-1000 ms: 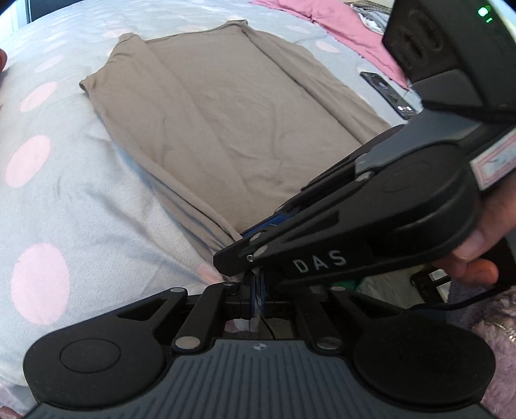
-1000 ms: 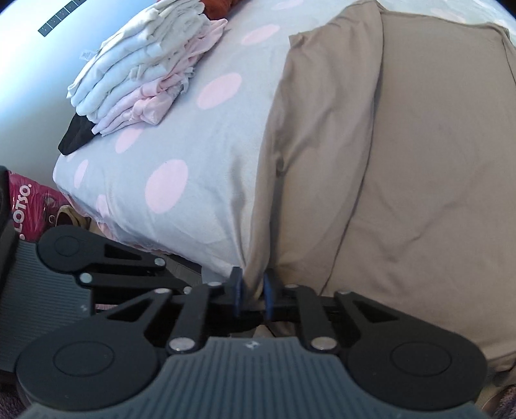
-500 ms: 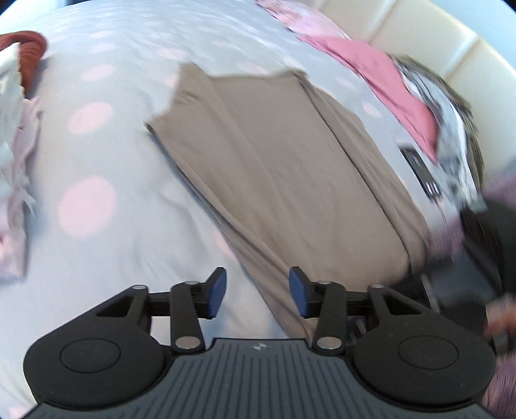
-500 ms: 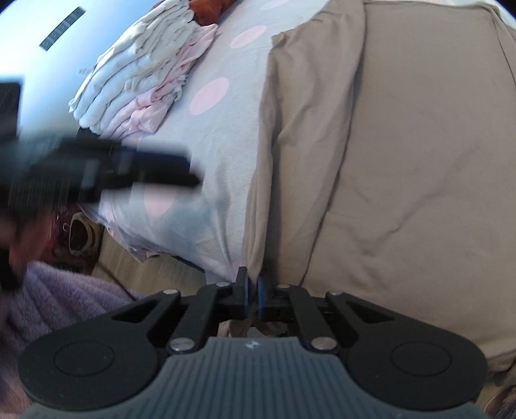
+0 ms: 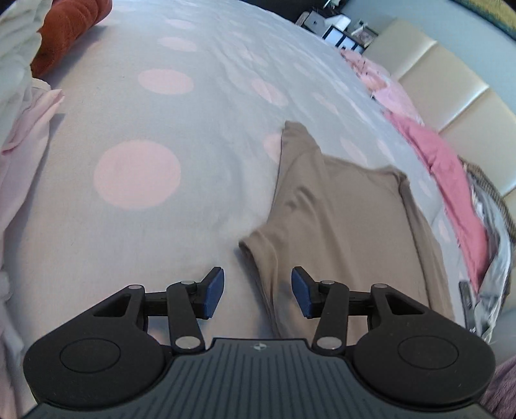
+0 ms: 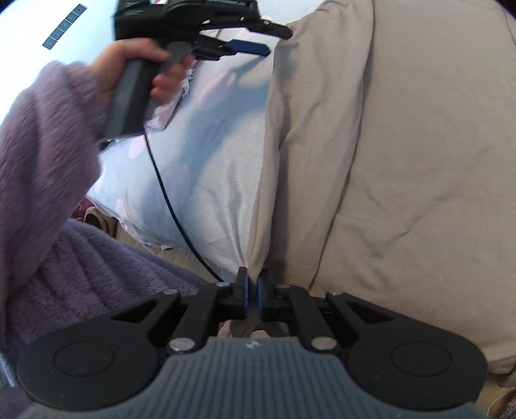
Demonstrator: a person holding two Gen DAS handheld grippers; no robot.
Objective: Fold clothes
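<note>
A taupe shirt lies flat on the polka-dot bed cover, its sides folded inward. My left gripper is open just above the shirt's folded sleeve corner, with the cloth edge below the gap and no pad touching it. In the right wrist view the shirt fills the right side. My right gripper is shut on its near hem corner at the bed's edge. The left gripper also shows there at the top, held by a hand over the shirt's far left edge.
A stack of folded white and pink clothes and a rust-red item lie at the left. Pink clothes and a dark phone lie at the right by the padded headboard. A cable hangs from the left gripper.
My left gripper let go of the hem beside the right gripper, opened, and swept along the shirt's left side to the sleeve end. The right gripper stayed shut on the hem corner.
</note>
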